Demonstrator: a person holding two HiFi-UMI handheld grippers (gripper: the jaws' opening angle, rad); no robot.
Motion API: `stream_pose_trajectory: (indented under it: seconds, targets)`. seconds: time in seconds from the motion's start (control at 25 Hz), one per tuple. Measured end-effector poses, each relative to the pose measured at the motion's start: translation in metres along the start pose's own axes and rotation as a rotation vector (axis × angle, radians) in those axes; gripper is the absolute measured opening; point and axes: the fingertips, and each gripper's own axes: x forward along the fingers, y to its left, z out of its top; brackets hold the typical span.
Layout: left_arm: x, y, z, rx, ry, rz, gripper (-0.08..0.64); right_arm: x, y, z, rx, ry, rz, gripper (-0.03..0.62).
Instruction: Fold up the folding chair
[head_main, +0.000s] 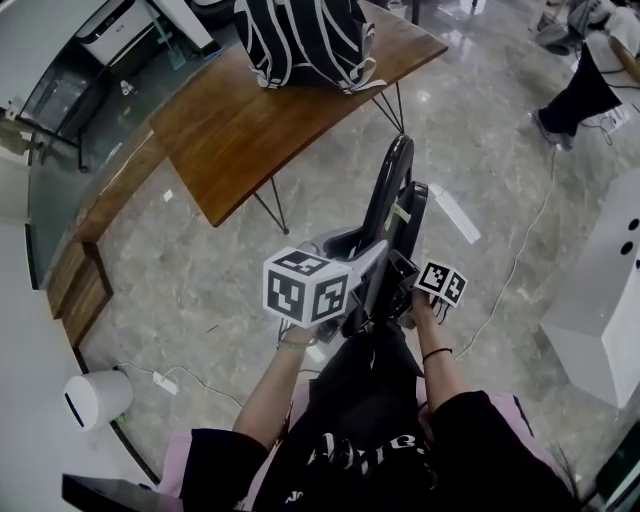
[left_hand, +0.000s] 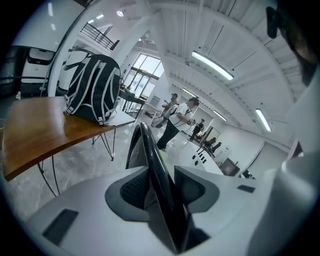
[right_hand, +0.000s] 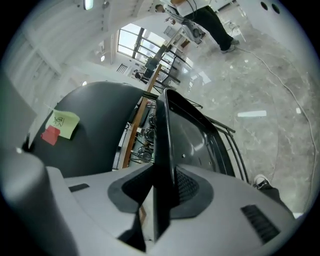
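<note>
Marble floor (head_main: 200, 280), table (head_main: 230, 120) at 11 o'clock. Pinched chair (head_main: 385, 195) panel in right gripper (right_hand: 162, 187); straddled other panel with left gripper (left_hand: 162, 190), jaws wide, not pressing. Likely needed firm left grip, then even squeeze together.

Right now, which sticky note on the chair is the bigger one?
The yellow-green note, which has a small scribble on it. The red note right beside it is smaller and plain. Both are stuck on the chair.
</note>
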Motion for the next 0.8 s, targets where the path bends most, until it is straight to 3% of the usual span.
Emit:
stream_pose_trajectory:
  seconds: [0.16, 0.36, 0.48, 0.68, 0.8]
  targets:
    - [0.009, -0.006, 0.010, -0.016, -0.002, -0.098, 0.153, -0.004, 0.004, 0.007, 0.101, -0.027, 0.087, 0.097]
    - [0.033, -0.012, 0.029, 0.079, 0.092, -0.154, 0.153, 0.000, 0.005, 0.024, 0.181, -0.086, 0.121, 0.092]
    - [0.037, 0.002, 0.043, 0.095, 0.119, -0.185, 0.153, 0.012, 0.013, 0.030, 0.200, -0.082, 0.130, 0.089]
    - [0.026, 0.049, 0.068, 0.019, 0.104, -0.255, 0.148, 0.046, 0.036, 0.034, 0.219, -0.094, 0.146, 0.081]
    - [0.015, 0.078, 0.072, -0.036, 0.096, -0.254, 0.132, 0.066, 0.046, 0.023, 0.226, -0.099, 0.134, 0.080]
